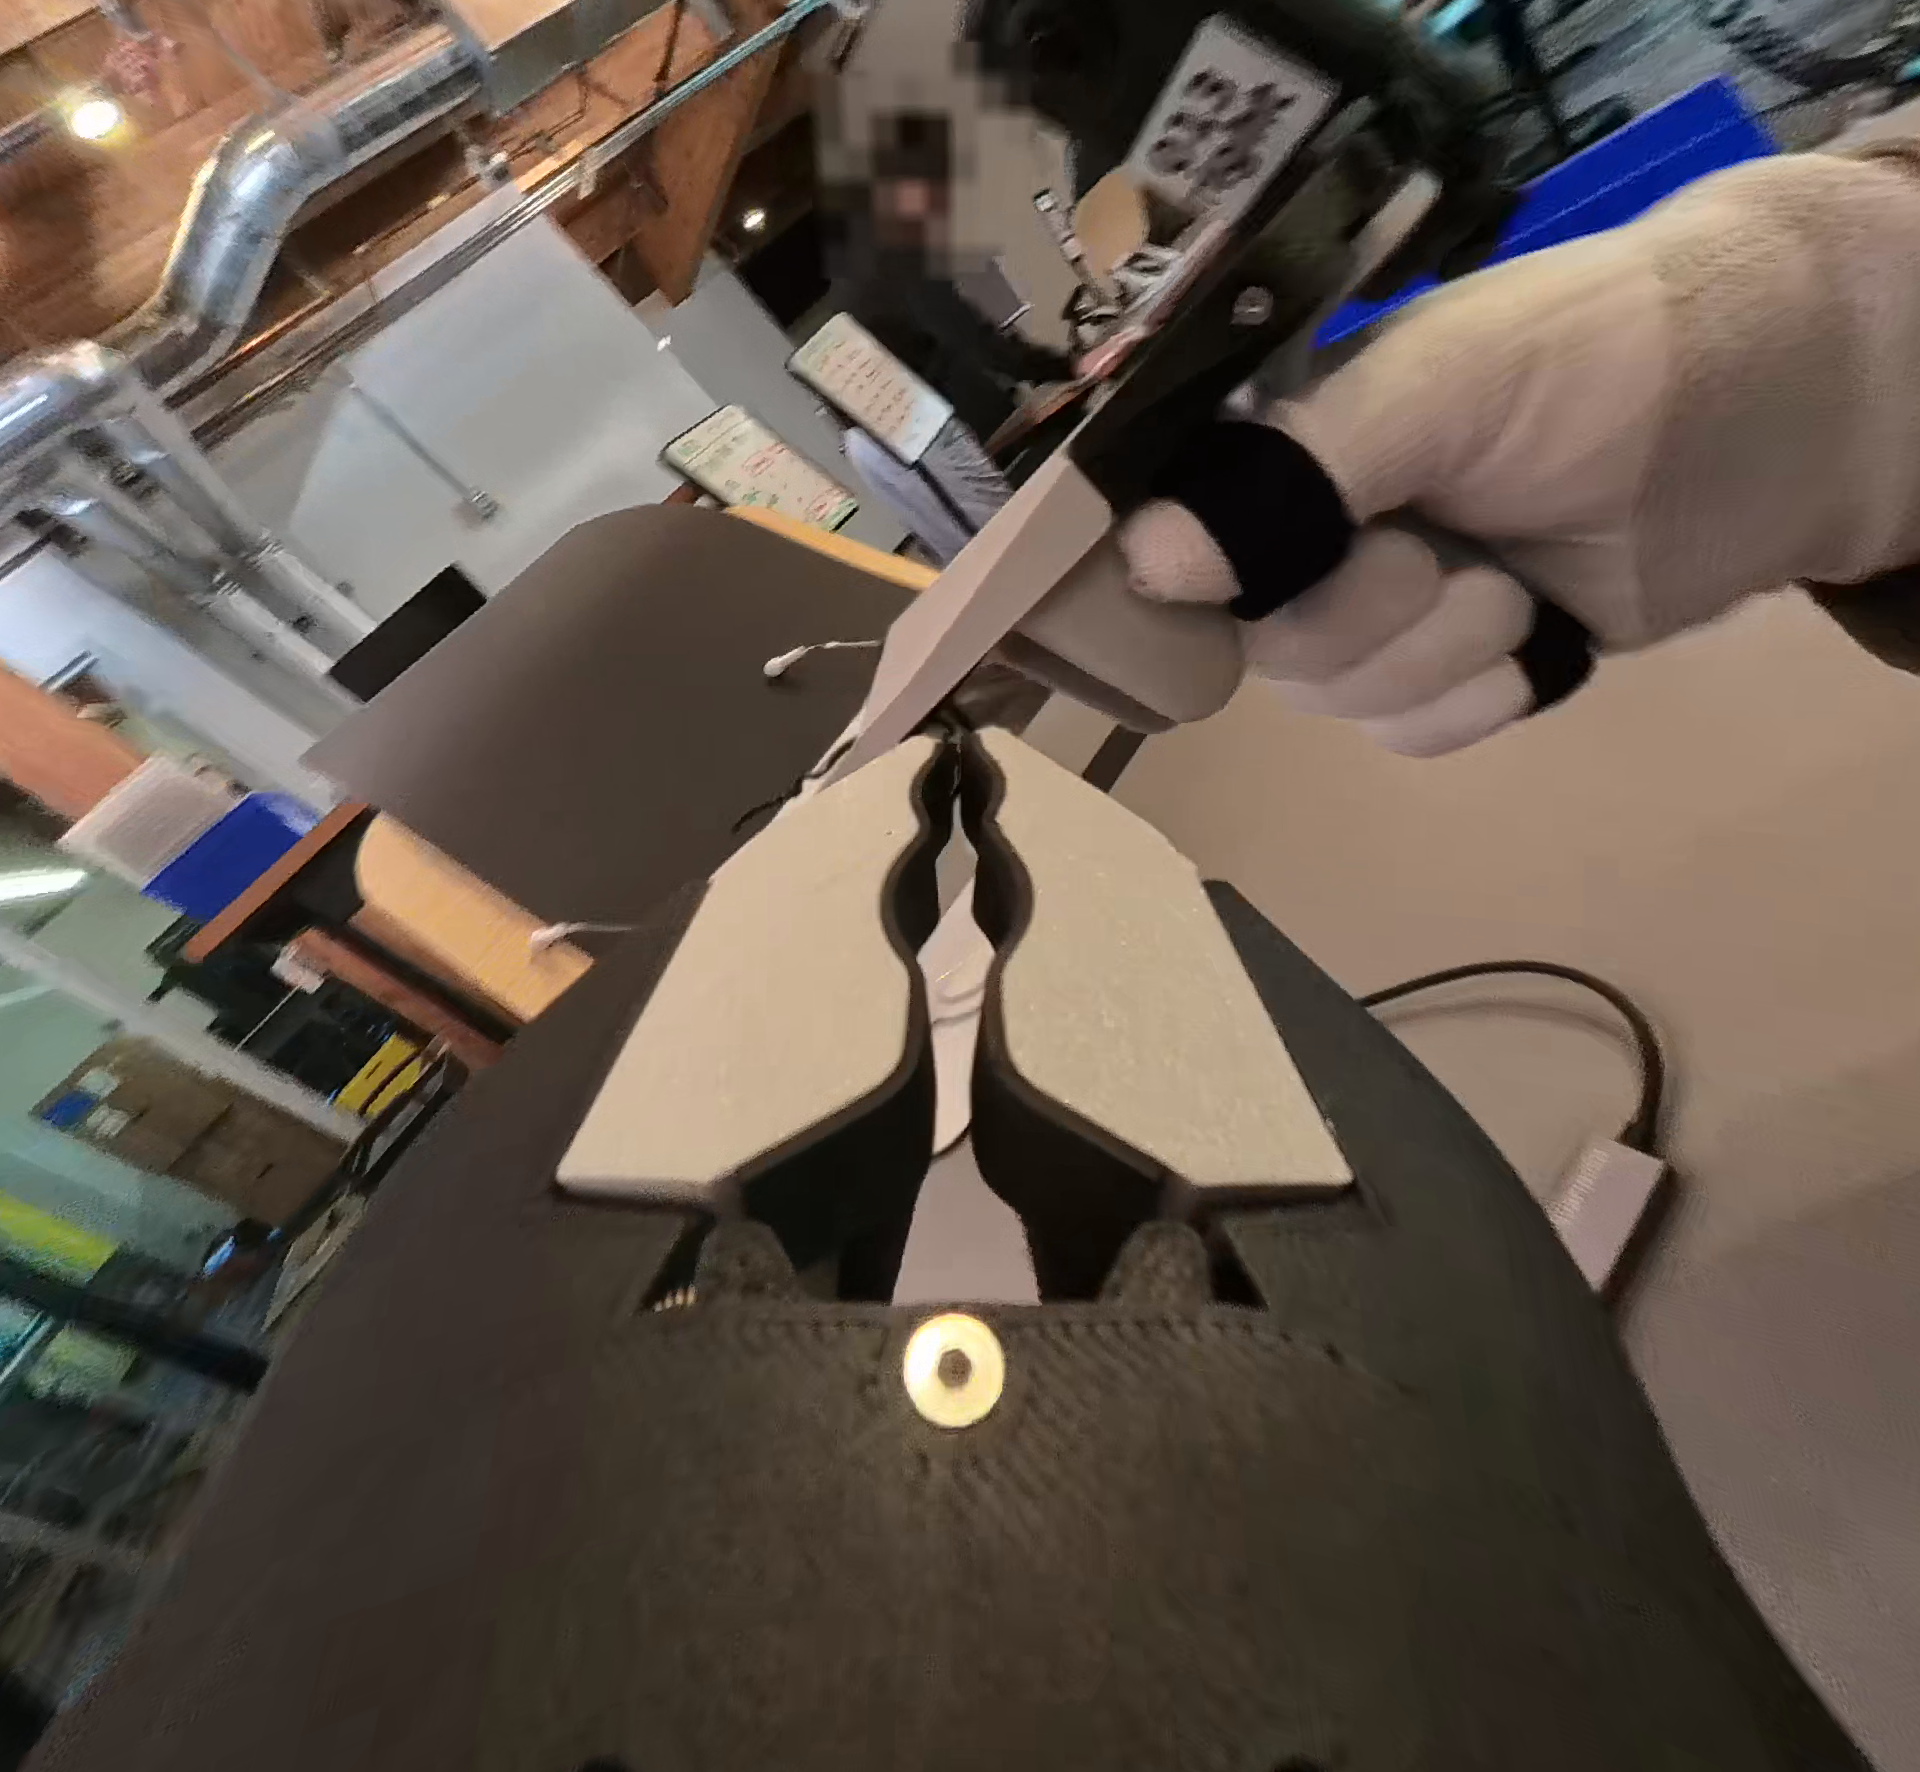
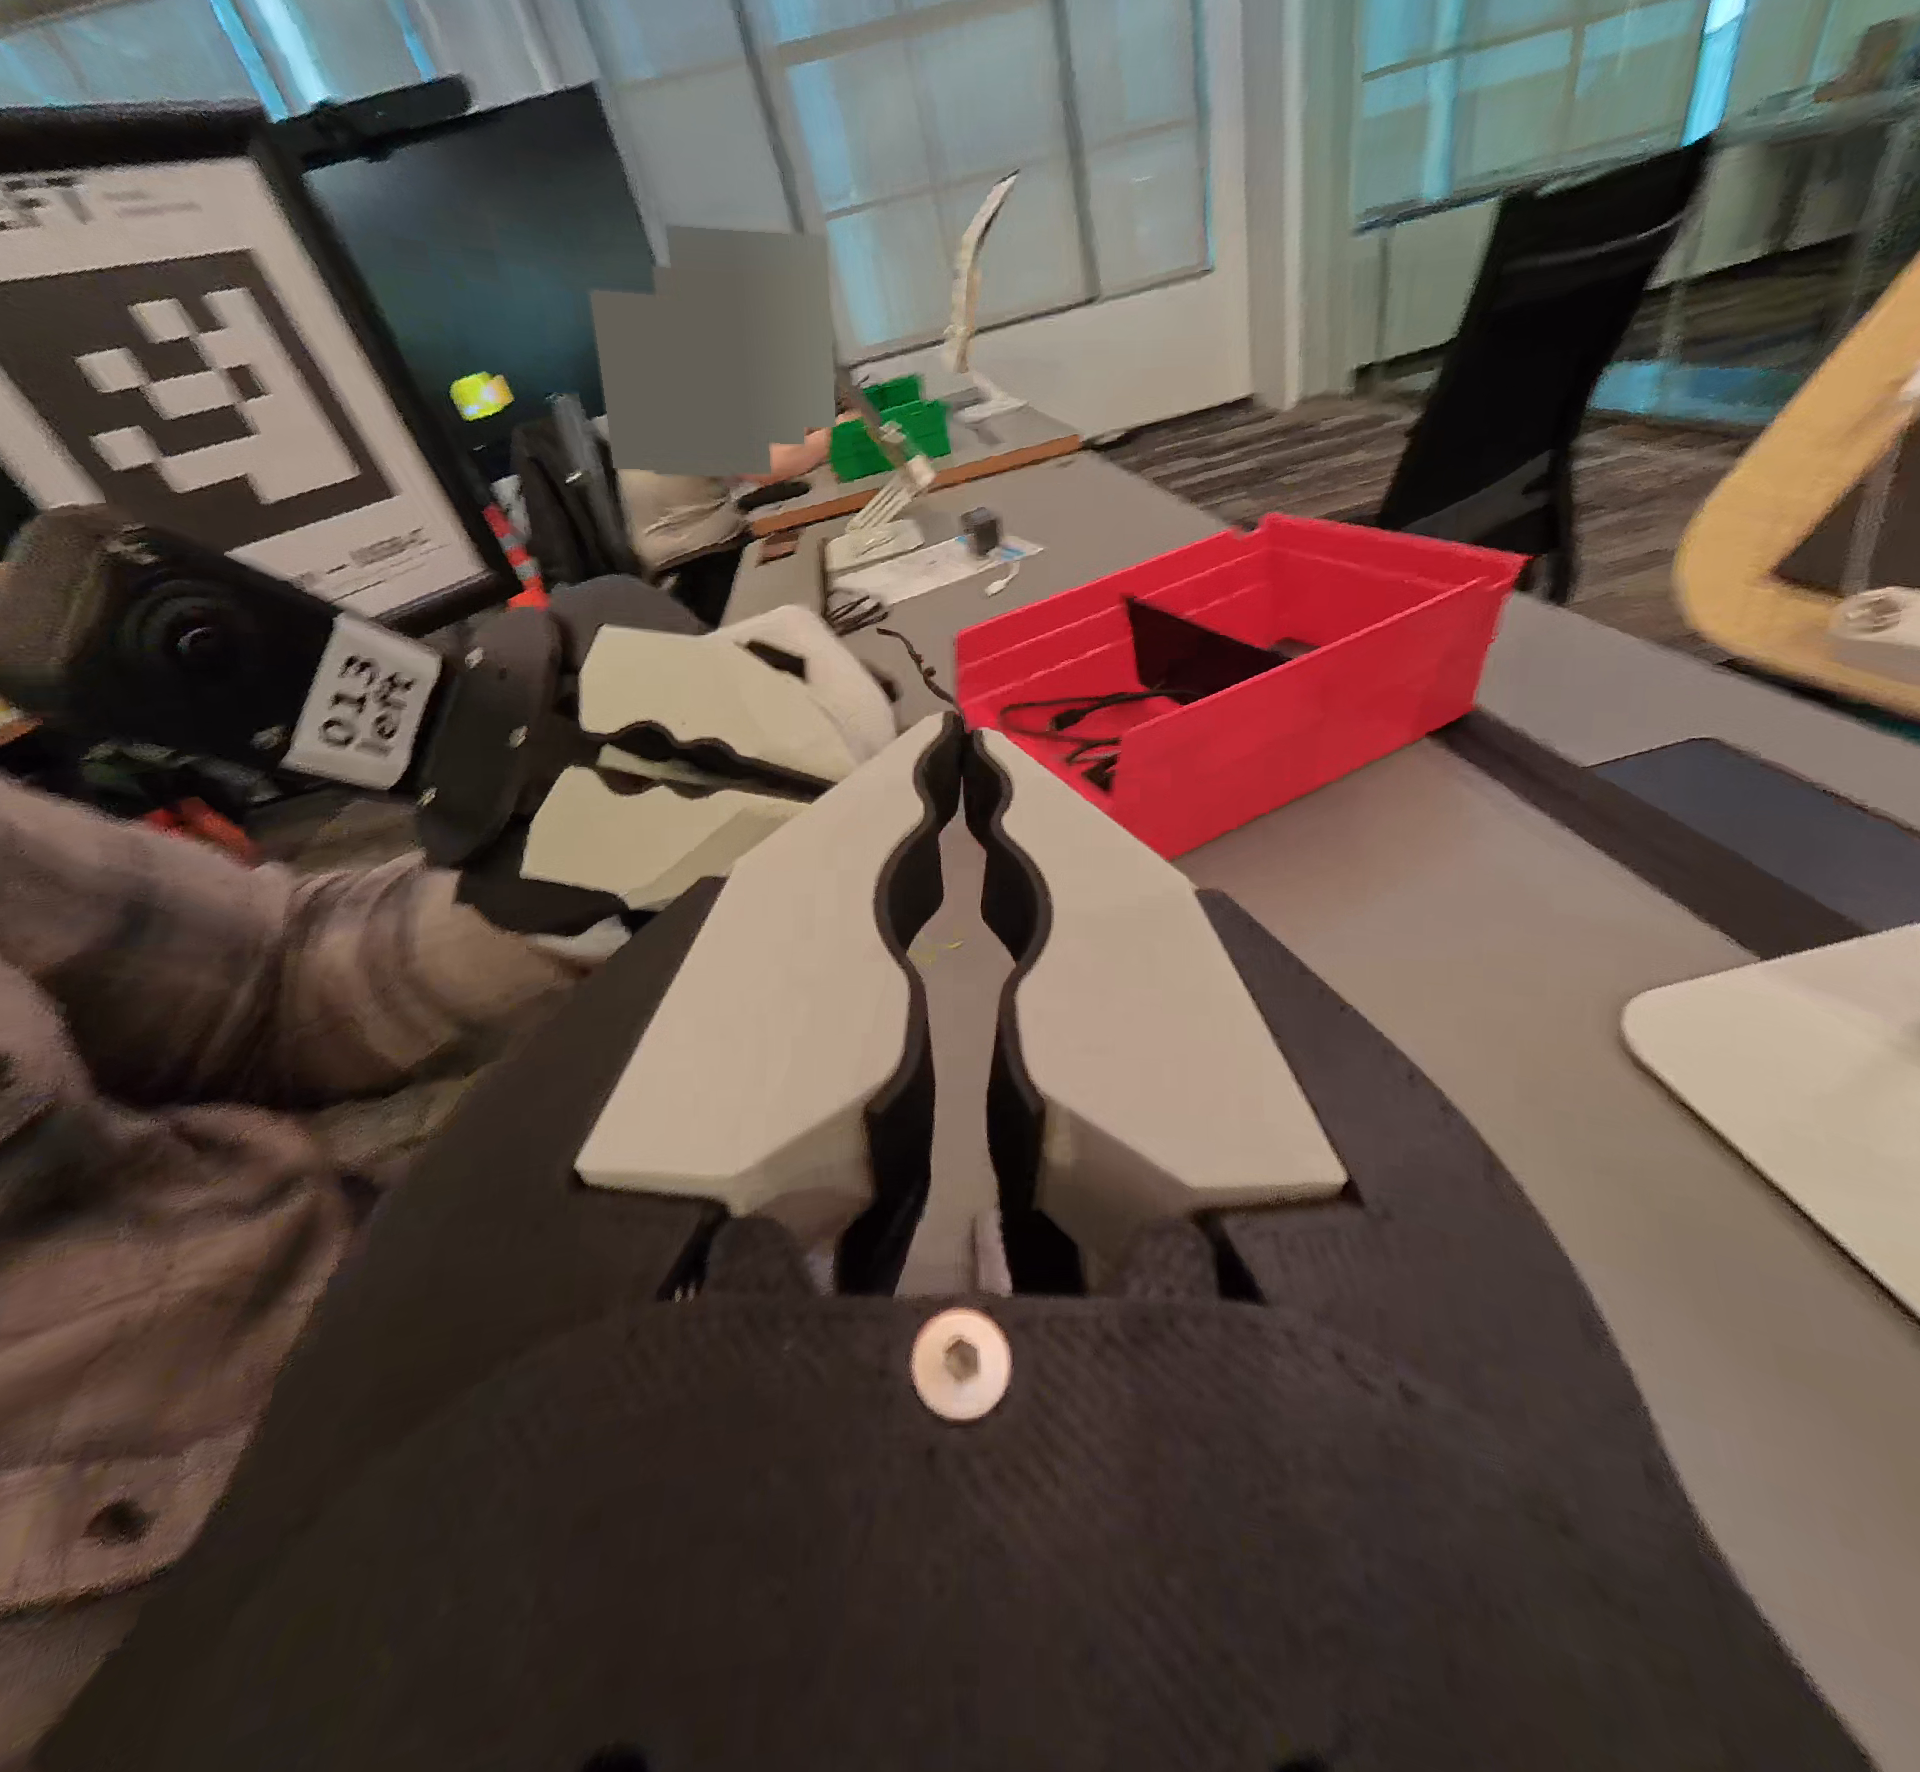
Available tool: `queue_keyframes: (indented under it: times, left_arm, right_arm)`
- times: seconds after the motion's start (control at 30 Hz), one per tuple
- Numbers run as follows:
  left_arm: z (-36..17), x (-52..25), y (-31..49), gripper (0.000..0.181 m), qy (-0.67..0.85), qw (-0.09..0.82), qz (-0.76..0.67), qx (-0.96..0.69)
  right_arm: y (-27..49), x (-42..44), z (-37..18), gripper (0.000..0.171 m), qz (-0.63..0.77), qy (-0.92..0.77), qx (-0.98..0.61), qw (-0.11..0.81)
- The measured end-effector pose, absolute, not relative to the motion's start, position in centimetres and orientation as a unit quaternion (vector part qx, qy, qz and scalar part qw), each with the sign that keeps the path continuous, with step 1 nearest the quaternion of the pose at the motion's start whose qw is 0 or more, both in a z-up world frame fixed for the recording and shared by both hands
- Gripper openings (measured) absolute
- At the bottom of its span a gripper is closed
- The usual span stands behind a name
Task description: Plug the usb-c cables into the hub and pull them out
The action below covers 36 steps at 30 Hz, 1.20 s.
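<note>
Grey hub [image 1: 1605, 1192] lies right of the closed left gripper [image 1: 956, 766] (right gripper [image 2: 961, 746] closed too).

Right gripper [image 2: 961, 746] in the foreground, its pale fingers [image 2: 810, 974] closed tip to tip, apparently on nothing. Left gripper [image 2: 800, 787] at left, held sideways in a white-gloved hand [image 2: 821, 673], tips near the right gripper's. Beyond, a red bin [image 2: 1299, 735] holding black cables [image 2: 1060, 720] rests on the grey counter [image 2: 1403, 943]; a white pad [image 2: 1808, 1088] lies at right.
</note>
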<state>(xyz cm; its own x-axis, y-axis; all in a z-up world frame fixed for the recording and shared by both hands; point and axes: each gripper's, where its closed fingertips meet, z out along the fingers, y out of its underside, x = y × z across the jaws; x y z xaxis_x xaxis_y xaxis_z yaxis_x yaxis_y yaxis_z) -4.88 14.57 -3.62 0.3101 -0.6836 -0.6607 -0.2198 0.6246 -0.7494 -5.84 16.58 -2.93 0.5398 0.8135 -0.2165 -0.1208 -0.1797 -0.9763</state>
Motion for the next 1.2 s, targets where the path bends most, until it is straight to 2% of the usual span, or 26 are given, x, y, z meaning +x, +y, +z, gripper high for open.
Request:
queue_keyframes:
  times: [0.1, 0.3, 0.47, 0.57, 0.77, 0.9, 1.0, 1.2]
  left_arm:
    - [-4.3, -4.8, 13.6, 0.002, 0.608, 0.681, -0.163, -0.373]
    - [-4.8, -4.7, 13.8, 0.002, 0.62, 0.657, -0.187, -0.386]
    - [-5.3, -7.2, 15.3, 0.02, 0.597, 0.642, -0.212, -0.432]
    - [-9.2, -8.0, 16.1, 0.036, 0.642, 0.566, -0.21, -0.473]
    - [-20.3, -9.0, 18.6, 0.066, 0.756, 0.39, -0.117, -0.512]
    - [-23.6, -8.9, 19.7, 0.073, 0.776, 0.324, -0.122, -0.527]
    - [-25.6, -9.2, 20.6, 0.076, 0.791, 0.279, -0.108, -0.533]
    - [-26.3, -8.4, 21.0, 0.063, 0.787, 0.24, -0.148, -0.549]
  right_arm:
    - [15.7, -5.6, -3.1, 0.0, 0.42, -0.295, -0.662, 0.546]
    - [15.7, -5.2, -3.5, 0.0, 0.376, -0.321, -0.685, 0.536]
    - [16.4, -2.7, -4.7, 0.0, 0.328, -0.314, -0.709, 0.54]
    - [16.2, -1.1, -5.8, 0.0, 0.304, -0.316, -0.724, 0.533]
    - [15.3, 0.6, -7.7, 0.0, 0.307, -0.299, -0.736, 0.524]
    - [14.6, 1.6, -8.7, 0.0, 0.305, -0.291, -0.743, 0.52]
    - [14.0, 2.2, -9.5, 0.0, 0.305, -0.287, -0.748, 0.515]
    - [13.3, 3.2, -10.7, 0.0, 0.312, -0.276, -0.753, 0.51]
